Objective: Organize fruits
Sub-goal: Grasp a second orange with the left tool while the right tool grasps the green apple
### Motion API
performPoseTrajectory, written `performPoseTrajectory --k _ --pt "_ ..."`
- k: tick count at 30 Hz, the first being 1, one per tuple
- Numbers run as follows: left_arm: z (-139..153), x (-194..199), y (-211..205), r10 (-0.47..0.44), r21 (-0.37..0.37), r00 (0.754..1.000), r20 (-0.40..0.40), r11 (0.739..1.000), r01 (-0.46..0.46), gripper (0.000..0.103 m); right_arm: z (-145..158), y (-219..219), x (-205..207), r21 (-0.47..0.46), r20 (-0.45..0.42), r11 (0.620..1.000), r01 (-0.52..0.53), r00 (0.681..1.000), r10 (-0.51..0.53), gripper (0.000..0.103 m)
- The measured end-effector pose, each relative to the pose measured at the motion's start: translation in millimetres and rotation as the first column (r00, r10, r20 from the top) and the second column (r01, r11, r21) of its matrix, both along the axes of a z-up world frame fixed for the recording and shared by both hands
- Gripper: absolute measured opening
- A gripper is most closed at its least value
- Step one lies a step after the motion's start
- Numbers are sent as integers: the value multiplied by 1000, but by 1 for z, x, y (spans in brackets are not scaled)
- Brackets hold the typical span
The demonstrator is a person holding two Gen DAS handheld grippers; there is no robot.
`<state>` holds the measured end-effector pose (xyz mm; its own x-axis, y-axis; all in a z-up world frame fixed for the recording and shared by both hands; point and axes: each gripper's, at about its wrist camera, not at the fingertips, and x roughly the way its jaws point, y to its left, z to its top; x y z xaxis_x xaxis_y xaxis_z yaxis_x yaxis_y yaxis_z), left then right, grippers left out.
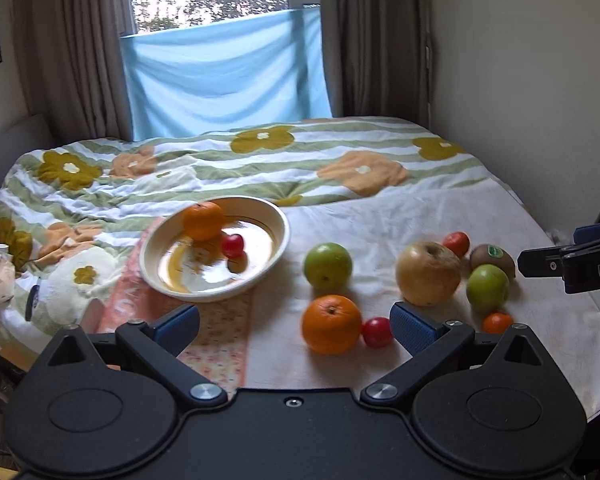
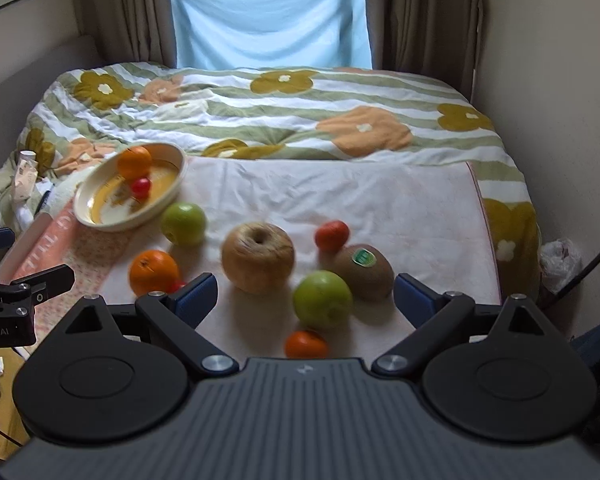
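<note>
A cream bowl sits on the bed and holds an orange and a red cherry tomato. On the white cloth lie a green apple, an orange, a red tomato, a big tan apple, a second green apple, a kiwi and small orange-red fruits. My left gripper is open and empty, just before the orange. My right gripper is open and empty around the tan and green apples.
A floral duvet covers the back of the bed. A wall runs along the right. A pink patterned mat lies under the bowl. A small white bottle stands at the bed's left edge. A blue sheet hangs over the window.
</note>
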<state>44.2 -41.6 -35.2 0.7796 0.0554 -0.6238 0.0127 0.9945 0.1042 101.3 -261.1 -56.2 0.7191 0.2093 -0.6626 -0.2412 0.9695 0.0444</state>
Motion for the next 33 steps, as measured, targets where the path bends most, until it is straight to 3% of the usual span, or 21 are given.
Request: performPoseTrajectory --k 11,16,20,26,33 --pt "-51 36 -7 26 11 999 -44 1000 -26 102 -54 -15 22 21 -62 999 44 997 -43 103" --pt "-66 49 -2 39 -9 997 -61 999 -40 101 -67 -11 31 35 -72 998 45 996 -43 103" --pt "-73 54 -2 24 19 997 -68 1000 -23 101 -71 -7 37 41 -79 998 44 996 -41 103" --pt "-86 62 -5 -26 64 995 -99 997 33 96 -78 -1 44 38 -90 998 43 995 -40 95" --pt "-89 69 -4 -78 41 991 -111 996 83 90 -85 5 51 39 -115 997 61 992 -56 85"
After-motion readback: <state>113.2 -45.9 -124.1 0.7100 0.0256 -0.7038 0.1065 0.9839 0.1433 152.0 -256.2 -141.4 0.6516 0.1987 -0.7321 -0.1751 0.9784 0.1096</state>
